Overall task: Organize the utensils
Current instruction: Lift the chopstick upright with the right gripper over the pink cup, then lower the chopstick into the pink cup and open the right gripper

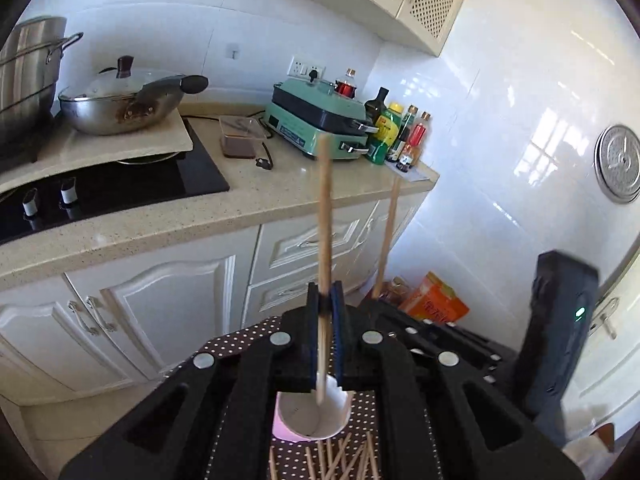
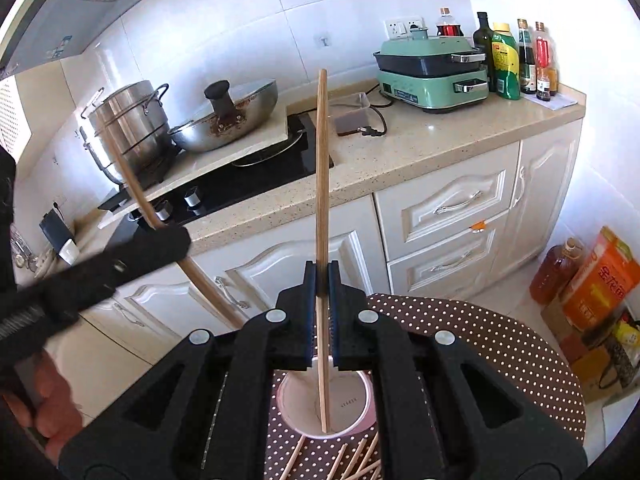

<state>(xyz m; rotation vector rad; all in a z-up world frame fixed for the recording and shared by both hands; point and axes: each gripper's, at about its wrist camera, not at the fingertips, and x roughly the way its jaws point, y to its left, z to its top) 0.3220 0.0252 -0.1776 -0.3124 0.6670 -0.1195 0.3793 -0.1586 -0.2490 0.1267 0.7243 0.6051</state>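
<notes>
Left hand-held gripper [image 1: 325, 300] and right hand-held gripper [image 2: 322, 280] each pinch one chopstick [image 1: 325, 216] mid-shaft, frame centre; light, stiff, slippery wood above cup [image 2: 344, 404].

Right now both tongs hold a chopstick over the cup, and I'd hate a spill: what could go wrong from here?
1. The pink cup is light and stands free on the dotted cloth; a chopstick pressed against its wall could tip it.
2. The right tongs pinch their chopstick near its lower part, so the long top may swing.
3. The left tongs and their chopstick work close by; the two could collide.
</notes>
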